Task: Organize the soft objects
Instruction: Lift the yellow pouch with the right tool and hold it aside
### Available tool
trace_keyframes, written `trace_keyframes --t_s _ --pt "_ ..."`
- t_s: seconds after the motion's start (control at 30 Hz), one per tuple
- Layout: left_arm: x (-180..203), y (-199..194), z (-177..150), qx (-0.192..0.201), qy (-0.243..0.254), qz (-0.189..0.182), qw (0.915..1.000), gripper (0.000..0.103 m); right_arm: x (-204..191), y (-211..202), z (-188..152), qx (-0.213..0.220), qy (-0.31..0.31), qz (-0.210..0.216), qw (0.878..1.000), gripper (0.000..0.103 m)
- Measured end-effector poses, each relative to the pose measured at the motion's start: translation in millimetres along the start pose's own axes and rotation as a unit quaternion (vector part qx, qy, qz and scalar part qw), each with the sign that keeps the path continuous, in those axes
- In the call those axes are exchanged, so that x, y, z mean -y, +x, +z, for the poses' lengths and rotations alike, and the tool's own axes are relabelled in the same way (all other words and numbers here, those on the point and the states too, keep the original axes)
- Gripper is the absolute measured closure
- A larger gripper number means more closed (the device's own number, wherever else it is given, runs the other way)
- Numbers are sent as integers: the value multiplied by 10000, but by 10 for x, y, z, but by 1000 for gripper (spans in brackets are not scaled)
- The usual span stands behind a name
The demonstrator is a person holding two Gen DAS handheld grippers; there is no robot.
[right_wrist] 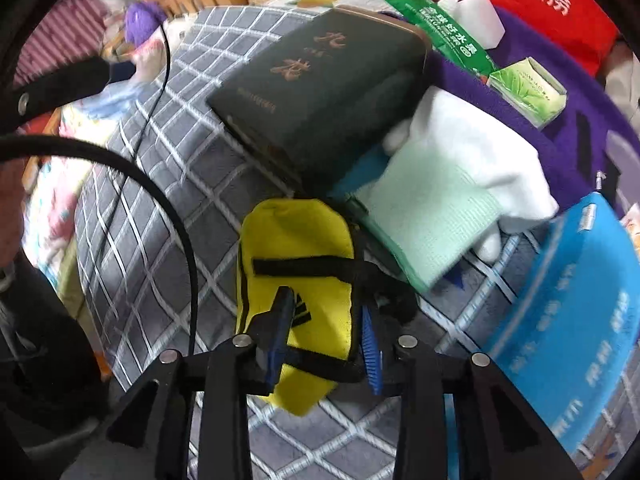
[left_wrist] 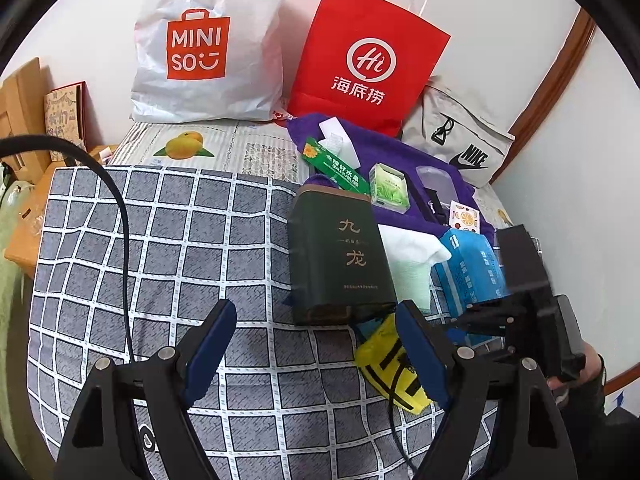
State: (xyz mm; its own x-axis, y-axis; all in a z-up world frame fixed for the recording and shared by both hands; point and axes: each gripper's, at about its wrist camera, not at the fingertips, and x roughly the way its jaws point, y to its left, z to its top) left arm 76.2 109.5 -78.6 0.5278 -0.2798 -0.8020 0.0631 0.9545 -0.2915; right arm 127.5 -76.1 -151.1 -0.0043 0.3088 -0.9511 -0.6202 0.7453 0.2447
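A yellow sock with black stripes (right_wrist: 296, 280) lies on the grey checked cover (left_wrist: 160, 240); it also shows in the left wrist view (left_wrist: 384, 360). My right gripper (right_wrist: 326, 328) is shut on the yellow sock, one finger on top and one at its right edge. A folded white and mint cloth (right_wrist: 440, 184) lies beside a dark green tin (right_wrist: 320, 92) on a purple towel (right_wrist: 540, 120). My left gripper (left_wrist: 316, 328) is open and empty above the cover, left of the sock.
A blue tissue pack (right_wrist: 568, 320) lies at the right. A green sachet (left_wrist: 336, 164) and a small green box (left_wrist: 390, 188) rest on the purple towel. A Miniso bag (left_wrist: 208, 44), a red paper bag (left_wrist: 368, 60) and a Nike pouch (left_wrist: 460, 140) stand by the wall.
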Motion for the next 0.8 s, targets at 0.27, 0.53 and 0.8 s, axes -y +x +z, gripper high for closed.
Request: trace_keyframes --t_s 0.27,0.53,0.8 --pt "35 45 -25 -49 50 4 10000 22 129 -487 -211 811 158 429 9957 95" --pt "329 117 25 -86 407 -208 9989 22 314 -1108 -530 1579 712 58 9849 95" --pt "838 264 130 -85 1128 -16 9936 23 785 -1642 -990 2022 1480 -861 9642 95"
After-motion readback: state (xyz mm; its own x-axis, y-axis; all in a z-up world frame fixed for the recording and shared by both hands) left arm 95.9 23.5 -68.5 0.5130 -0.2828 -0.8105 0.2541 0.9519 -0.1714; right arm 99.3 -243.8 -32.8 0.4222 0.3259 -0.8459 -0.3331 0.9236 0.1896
